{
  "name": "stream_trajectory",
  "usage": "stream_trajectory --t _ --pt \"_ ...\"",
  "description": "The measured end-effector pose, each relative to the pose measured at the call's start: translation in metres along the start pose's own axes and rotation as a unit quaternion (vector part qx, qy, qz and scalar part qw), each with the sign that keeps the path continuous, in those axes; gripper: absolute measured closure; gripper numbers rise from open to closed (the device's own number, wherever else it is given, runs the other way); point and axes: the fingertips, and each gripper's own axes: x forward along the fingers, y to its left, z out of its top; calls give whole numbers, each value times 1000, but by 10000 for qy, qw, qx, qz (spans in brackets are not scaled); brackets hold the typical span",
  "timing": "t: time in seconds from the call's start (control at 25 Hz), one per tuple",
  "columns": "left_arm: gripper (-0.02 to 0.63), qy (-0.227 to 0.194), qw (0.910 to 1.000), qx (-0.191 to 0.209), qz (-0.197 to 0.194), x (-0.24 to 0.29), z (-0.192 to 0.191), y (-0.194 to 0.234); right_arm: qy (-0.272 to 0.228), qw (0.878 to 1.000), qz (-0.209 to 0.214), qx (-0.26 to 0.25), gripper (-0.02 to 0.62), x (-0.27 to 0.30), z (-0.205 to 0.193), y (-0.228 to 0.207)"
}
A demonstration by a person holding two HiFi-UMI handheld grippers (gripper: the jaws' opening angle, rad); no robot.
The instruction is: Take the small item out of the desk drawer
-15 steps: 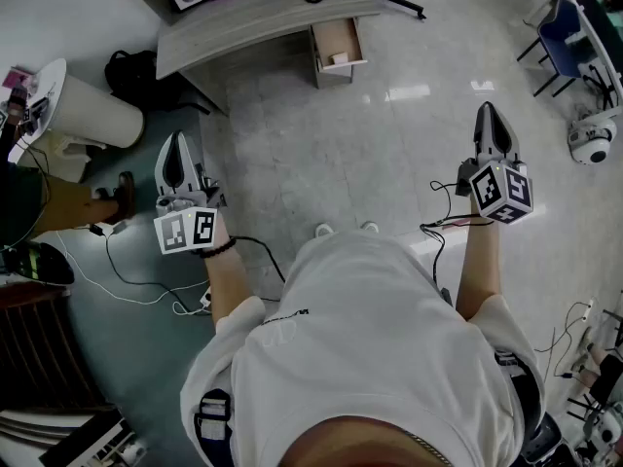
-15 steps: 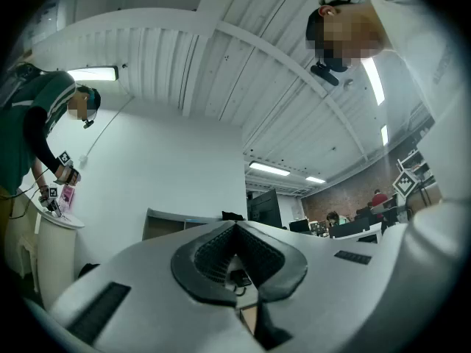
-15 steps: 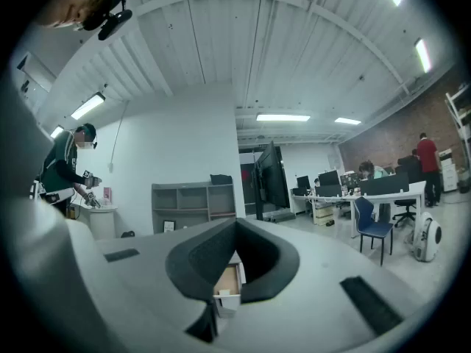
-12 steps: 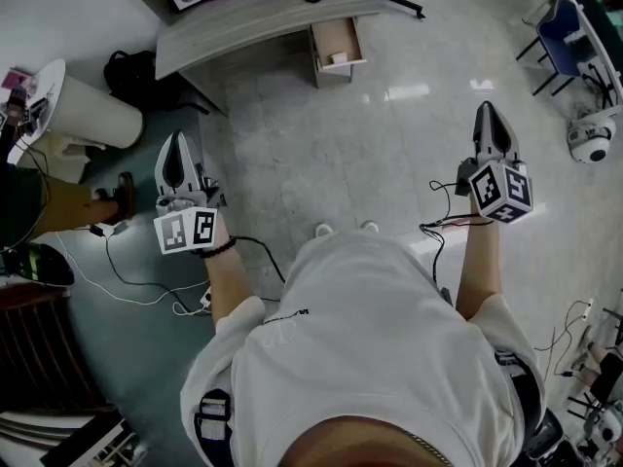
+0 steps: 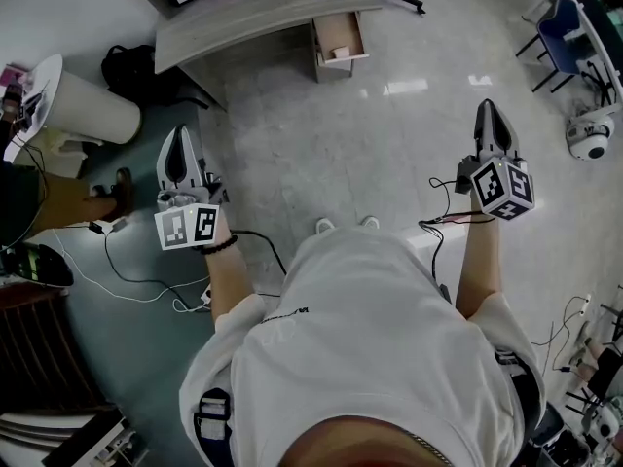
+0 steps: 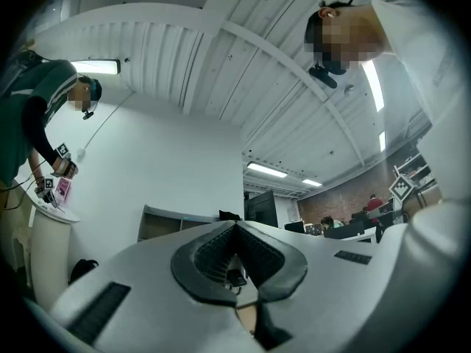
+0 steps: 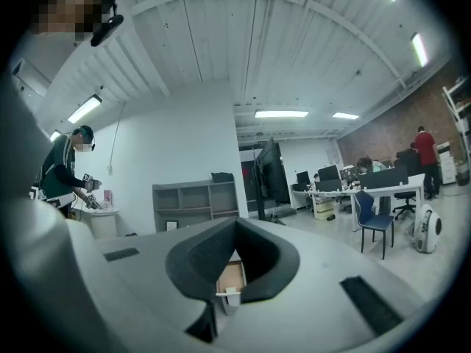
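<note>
Far ahead, at the top of the head view, stands a grey desk with its wooden drawer pulled open. A small white item lies near the drawer's front. My left gripper and right gripper hang over the tiled floor, well short of the desk, both shut with nothing between the jaws. In the right gripper view the drawer shows through the gap under the closed tips of that gripper. The left gripper also shows its tips together.
A white round stand and a black bag sit left of the desk. Another person stands at the far left, with cables on the floor. A blue chair and a white dome device are at the right.
The desk and drawer sit slightly higher in the head view. Both grippers stay shut and nearly where they were.
</note>
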Motion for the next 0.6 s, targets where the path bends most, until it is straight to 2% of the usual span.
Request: stream_trajectory --t 0.16,0.36,0.6 --pt "607 15 9999 -102 -134 -2 -11 8 56 10000 -18 -5 596 4 -6 15" --pt "607 193 9983 -233 -489 -2 -31 10 146 9999 -26 -18 597 10 -21 41" --pt "607 396 9955 -581 -634 -3 -56 10 229 9997 -63 -2 597 16 -29 54"
